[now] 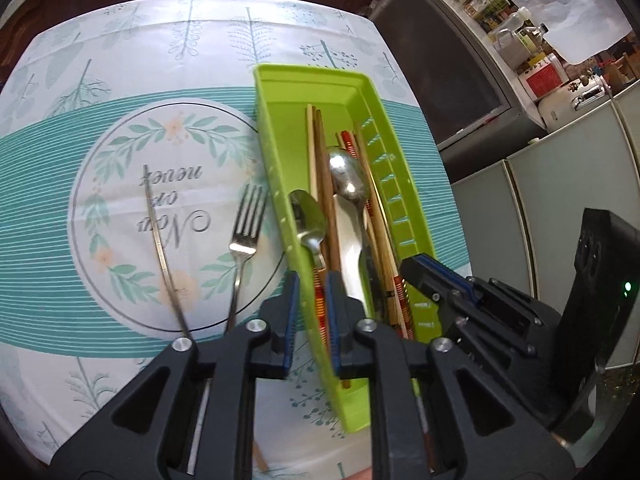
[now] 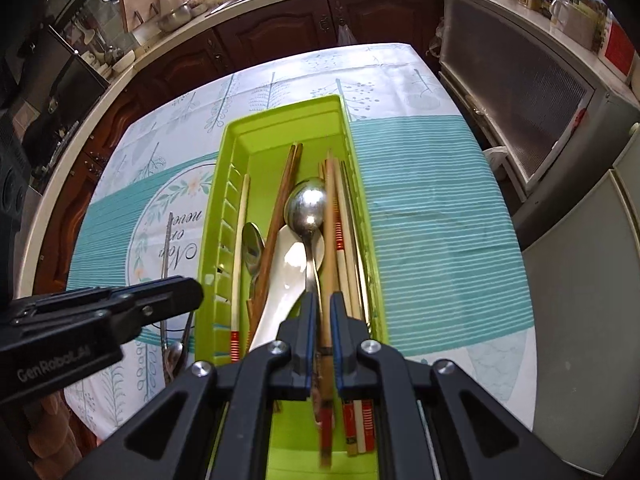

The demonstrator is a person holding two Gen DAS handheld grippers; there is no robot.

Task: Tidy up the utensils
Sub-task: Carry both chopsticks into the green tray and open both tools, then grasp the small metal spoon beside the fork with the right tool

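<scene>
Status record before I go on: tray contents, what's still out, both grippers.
tray: green tray holds chopsticks, two metal spoons, a white spoon
still on tablecloth: fork, thin metal utensil, beside the tray
left gripper: jaws open, astride the tray's side wall
right gripper: jaws shut on a wooden chopstick over the tray

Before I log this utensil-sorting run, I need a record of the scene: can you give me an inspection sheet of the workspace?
Surface: table under a leaf-print tablecloth, teal striped band across it.
Job's things: green utensil tray holding chopsticks, two metal spoons, a white ceramic spoon; fork and a thin metal utensil lie on the cloth beside it.
Clutter: nothing seen on the table.
Grippers: left gripper slightly open over the tray's wall; right gripper shut on a wooden chopstick.
Cables: nothing seen.
Surroundings: dark wood cabinets, crowded countertop.
</scene>
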